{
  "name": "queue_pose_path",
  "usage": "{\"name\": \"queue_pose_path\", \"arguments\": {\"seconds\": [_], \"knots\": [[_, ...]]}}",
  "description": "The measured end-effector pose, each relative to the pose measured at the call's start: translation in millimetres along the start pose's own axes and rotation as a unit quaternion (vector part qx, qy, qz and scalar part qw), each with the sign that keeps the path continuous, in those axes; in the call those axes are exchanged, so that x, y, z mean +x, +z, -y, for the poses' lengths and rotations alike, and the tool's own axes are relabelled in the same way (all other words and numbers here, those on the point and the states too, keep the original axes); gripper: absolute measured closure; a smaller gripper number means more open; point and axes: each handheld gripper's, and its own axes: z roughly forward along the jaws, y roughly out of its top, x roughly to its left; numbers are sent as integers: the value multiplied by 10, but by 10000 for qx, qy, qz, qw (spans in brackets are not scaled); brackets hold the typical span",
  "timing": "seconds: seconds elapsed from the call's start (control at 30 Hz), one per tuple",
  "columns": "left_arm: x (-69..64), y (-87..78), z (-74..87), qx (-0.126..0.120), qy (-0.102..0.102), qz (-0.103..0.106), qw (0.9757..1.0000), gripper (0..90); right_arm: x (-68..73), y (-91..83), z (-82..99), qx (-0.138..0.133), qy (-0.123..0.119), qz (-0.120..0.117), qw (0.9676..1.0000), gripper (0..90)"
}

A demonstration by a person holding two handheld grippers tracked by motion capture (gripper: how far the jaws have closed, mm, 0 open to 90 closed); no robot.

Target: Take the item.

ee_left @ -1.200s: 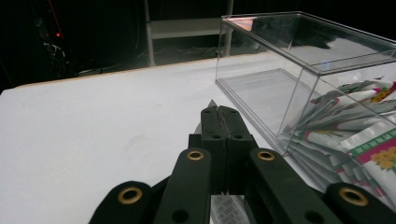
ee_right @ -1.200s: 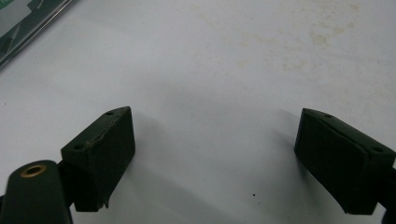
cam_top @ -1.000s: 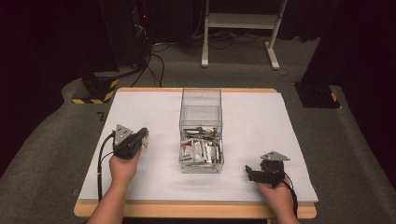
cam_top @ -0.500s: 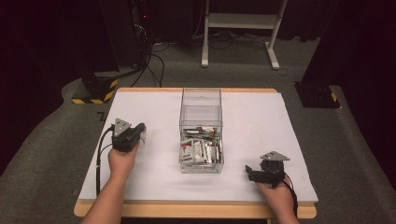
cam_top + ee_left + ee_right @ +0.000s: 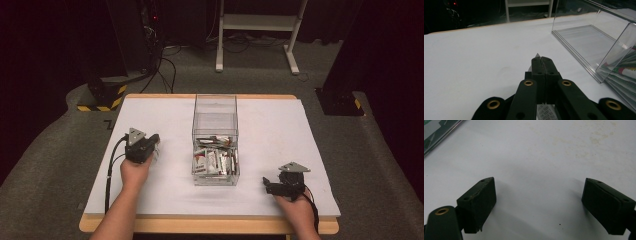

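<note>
We pinch flat packet [image 5: 537, 56] in left gripper [image 5: 541, 60], centre frame, carried clear of clear box [image 5: 215, 145]. Right gripper [image 5: 537, 205] spread, parked lower right on table [image 5: 280, 130], waiting.

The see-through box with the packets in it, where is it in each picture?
High view: the clear box stands mid-table, between the two hands.
Left gripper view: it sits at the right, past the shut jaws.
Right gripper view: just its corner peeks in at top left.
Shared landmark: the white table cover, under the box in all three.
</note>
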Motion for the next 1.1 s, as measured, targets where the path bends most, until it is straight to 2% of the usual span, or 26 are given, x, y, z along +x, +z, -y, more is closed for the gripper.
{"name": "queue_pose_path", "arguments": {"seconds": [0.4, 0.57, 0.8, 1.1], "knots": [[-100, 90, 31, 2, -28, 85, 10000, 883, 0, 0, 0, -1, 1, -2, 10000, 122], [-128, 101, 24, -42, -117, 140, 9998, 782, 0, 0, 0, -2, 0, -3, 10000, 122], [-167, 84, 18, -92, -167, 243, 9995, 744, -1, -1, 0, -1, 2, -3, 10000, 122], [-206, 70, 28, -35, -271, 399, 9988, 684, 0, 0, 0, -2, 0, -1, 10000, 122]]}}
